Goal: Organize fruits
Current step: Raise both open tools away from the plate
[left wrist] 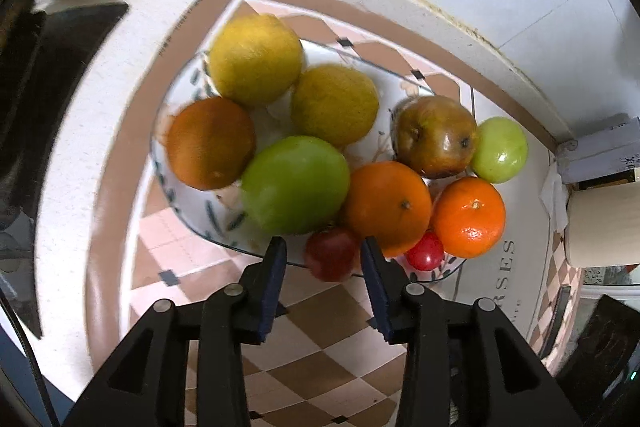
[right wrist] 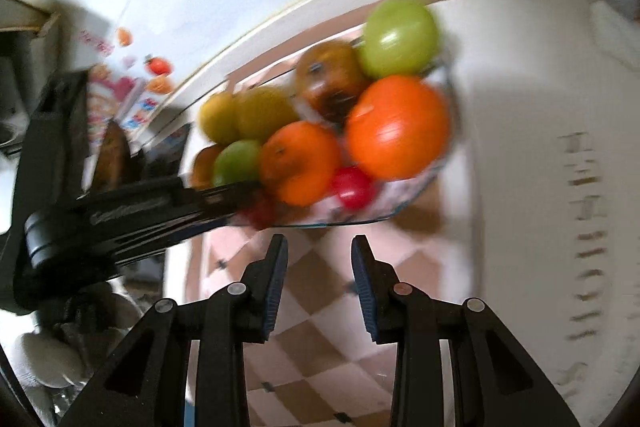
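Note:
A white patterned plate [left wrist: 182,195] holds several fruits: two yellow citrus [left wrist: 256,61], a brownish orange [left wrist: 210,143], a big green apple [left wrist: 296,185], two oranges [left wrist: 388,207], a brown apple [left wrist: 434,135], a small green apple [left wrist: 500,149], and two small red fruits [left wrist: 330,253]. My left gripper [left wrist: 324,247] is open, its fingers either side of the near red fruit at the plate's front edge. My right gripper [right wrist: 320,247] is open and empty, just short of the plate [right wrist: 404,201]. The left gripper's body [right wrist: 120,211] shows in the right wrist view, reaching to the plate.
The plate stands on a checkered brown, pink and white cloth [left wrist: 320,347] with lettering at its right border. A white wall runs behind. A dark object [left wrist: 60,67] lies to the left, a paper roll [left wrist: 604,223] and boxes to the right.

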Motion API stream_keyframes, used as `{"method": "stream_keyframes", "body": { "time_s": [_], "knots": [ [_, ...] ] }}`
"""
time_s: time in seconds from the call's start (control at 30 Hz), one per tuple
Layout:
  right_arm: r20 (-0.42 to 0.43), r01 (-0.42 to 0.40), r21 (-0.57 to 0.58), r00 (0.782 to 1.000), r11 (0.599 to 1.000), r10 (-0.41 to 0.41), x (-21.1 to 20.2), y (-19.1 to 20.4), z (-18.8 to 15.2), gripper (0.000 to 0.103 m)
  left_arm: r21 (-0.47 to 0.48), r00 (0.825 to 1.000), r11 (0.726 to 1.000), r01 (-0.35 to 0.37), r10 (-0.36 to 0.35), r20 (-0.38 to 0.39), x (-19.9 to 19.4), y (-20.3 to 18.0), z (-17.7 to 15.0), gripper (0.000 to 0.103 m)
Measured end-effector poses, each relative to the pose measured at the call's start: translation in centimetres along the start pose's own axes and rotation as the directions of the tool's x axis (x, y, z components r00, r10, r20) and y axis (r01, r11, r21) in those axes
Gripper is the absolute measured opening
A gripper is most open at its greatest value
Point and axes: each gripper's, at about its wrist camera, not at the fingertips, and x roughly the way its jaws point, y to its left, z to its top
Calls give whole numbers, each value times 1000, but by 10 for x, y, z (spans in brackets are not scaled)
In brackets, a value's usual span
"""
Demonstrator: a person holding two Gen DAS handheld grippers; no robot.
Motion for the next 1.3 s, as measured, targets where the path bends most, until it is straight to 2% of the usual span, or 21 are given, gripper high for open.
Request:
{"method": "stream_keyframes", "body": {
  "time_s": [0.03, 0.07, 0.1, 0.13, 0.23, 0.3, 0.33, 0.37, 0.4, 0.47, 0.8, 1.0, 1.17, 1.3],
  "knots": [
    [0, 37, 6, 999, 999, -37, -2, -2, 2, 66, 9, 1000, 1000, -20, 20, 14, -6, 1, -2, 38],
    [6, 84, 9, 996, 996, -84, -7, -3, 2, 75, 18, 999, 999, -36, 35, 21, -10, 2, -3, 39],
    [17, 130, 2, 991, 991, -130, -13, -4, 3, 88, 31, 998, 998, -52, 51, 35, -15, 2, -4, 40],
    [27, 166, -10, 986, 986, -165, -20, -2, 3, 91, 44, 997, 997, -65, 63, 48, -20, 2, -7, 40],
    [62, 245, -41, 968, 969, -243, -39, 5, 3, 94, 102, 988, 987, -122, 111, 103, -38, -1, -14, 46],
    [85, 278, -57, 958, 959, -273, -52, 12, 0, 96, 136, 980, 978, -156, 136, 143, -52, -3, -22, 66],
    [98, 289, -62, 954, 955, -282, -58, 16, -2, 96, 147, 977, 975, -164, 140, 158, -59, -3, -26, 71],
    [114, 299, -66, 950, 952, -290, -64, 20, -5, 96, 156, 975, 973, -170, 143, 172, -66, -3, -30, 80],
    [131, 309, -74, 945, 948, -298, -72, 27, -9, 96, 163, 972, 971, -176, 145, 185, -73, -3, -33, 86],
    [162, 327, -83, 936, 941, -311, -87, 37, -17, 96, 178, 964, 965, -193, 152, 220, -90, -2, -42, 90],
    [283, 350, -89, 907, 932, -313, -165, 87, -70, 96, 220, 924, 951, -219, 129, 361, -170, 9, -97, 90],
    [346, 355, -98, 888, 930, -302, -218, 114, -119, 96, 231, 897, 950, -212, 95, 431, -216, 20, -139, 90],
    [401, 364, -103, 867, 926, -296, -260, 131, -163, 99, 249, 880, 949, -195, 57, 471, -254, 28, -178, 90],
    [424, 360, -106, 860, 927, -285, -291, 144, -197, 100, 258, 869, 949, -184, 34, 494, -281, 37, -206, 90]
  ]
}}
